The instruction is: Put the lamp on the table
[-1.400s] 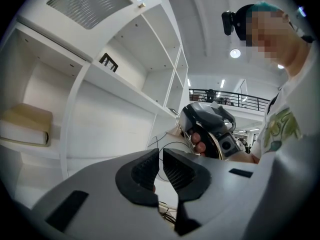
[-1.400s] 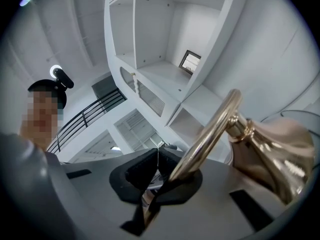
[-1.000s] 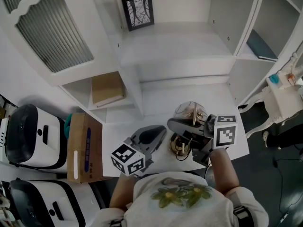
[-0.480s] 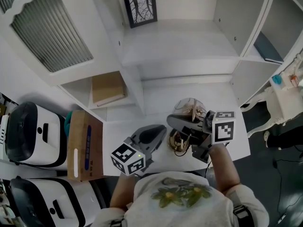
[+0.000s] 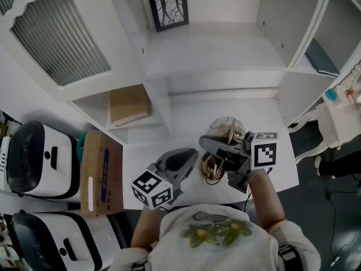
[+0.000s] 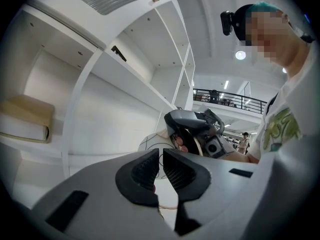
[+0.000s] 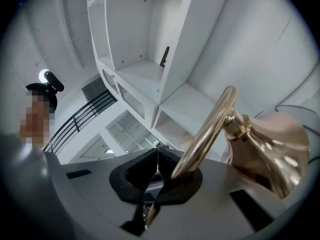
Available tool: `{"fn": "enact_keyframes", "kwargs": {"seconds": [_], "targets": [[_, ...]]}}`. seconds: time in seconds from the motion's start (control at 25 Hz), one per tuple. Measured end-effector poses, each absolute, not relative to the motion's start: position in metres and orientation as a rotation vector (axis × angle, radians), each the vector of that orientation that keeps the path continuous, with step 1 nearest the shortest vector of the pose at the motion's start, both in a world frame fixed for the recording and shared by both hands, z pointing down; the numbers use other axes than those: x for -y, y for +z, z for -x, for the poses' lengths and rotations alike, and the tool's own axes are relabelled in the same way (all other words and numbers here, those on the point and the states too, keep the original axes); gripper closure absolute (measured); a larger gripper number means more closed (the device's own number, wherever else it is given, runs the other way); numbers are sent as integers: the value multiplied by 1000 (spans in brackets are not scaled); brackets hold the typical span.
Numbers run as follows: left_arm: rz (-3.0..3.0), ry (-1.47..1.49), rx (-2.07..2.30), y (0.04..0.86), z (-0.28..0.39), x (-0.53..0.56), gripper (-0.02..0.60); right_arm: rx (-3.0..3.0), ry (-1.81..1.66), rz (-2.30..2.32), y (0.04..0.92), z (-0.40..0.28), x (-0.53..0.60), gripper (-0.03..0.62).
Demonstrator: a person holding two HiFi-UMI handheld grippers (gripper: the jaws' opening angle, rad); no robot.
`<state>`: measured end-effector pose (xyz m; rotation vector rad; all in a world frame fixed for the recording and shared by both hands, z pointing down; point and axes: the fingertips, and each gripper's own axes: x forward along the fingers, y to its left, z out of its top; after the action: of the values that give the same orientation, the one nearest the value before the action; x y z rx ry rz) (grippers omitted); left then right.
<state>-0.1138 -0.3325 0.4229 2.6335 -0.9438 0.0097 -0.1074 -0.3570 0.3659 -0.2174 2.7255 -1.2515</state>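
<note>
Two grippers work over the near part of the white desk (image 5: 192, 123), and only one of them carries anything. The right gripper (image 5: 213, 158) (image 7: 157, 171) is pinched on the curved stem of the brass lamp with a clear glass globe shade (image 5: 224, 130) (image 7: 212, 126). In the right gripper view the rod runs out from between its jaws toward 1 o'clock. The left gripper (image 5: 189, 158) (image 6: 160, 169) sits just beside the lamp at its 9 o'clock. Its jaws are pressed almost together with nothing between them, and the globe shows only beyond the slit.

The lamp is low over the desk's 5 o'clock area, close to the front edge. I cannot tell whether its base touches the surface, because the right gripper covers it in the head view.

The likeliest trouble comes from the hold itself: a polished round rod in a narrow pinch can swivel. If it does, the globe end would probably swing down and the glass could strike the desk. Letting go before the base sits flat could tip the lamp, and a fall toward 6 o'clock would take it off the edge. The left gripper is also close enough that a careless sideways move might knock the shade — better to keep it clear, or bring it in gently to steady the base.
</note>
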Motion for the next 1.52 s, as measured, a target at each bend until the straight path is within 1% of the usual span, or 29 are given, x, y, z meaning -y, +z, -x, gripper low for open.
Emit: {"fn": "enact_keyframes", "kwargs": {"seconds": [0.36, 0.8, 1.16, 1.52], "targets": [[-2626, 11, 936, 425, 115, 334, 534, -2715, -1261, 244, 372, 105, 362, 562], [-2629, 20, 912, 428, 108, 333, 534, -2705, -1136, 200, 369, 104, 361, 562], [-2625, 30, 891, 434, 104, 330, 534, -2640, -1166, 124, 369, 106, 354, 560], [-2624, 32, 876, 436, 102, 323, 534, -2644, -1158, 194, 374, 100, 346, 560]]}}
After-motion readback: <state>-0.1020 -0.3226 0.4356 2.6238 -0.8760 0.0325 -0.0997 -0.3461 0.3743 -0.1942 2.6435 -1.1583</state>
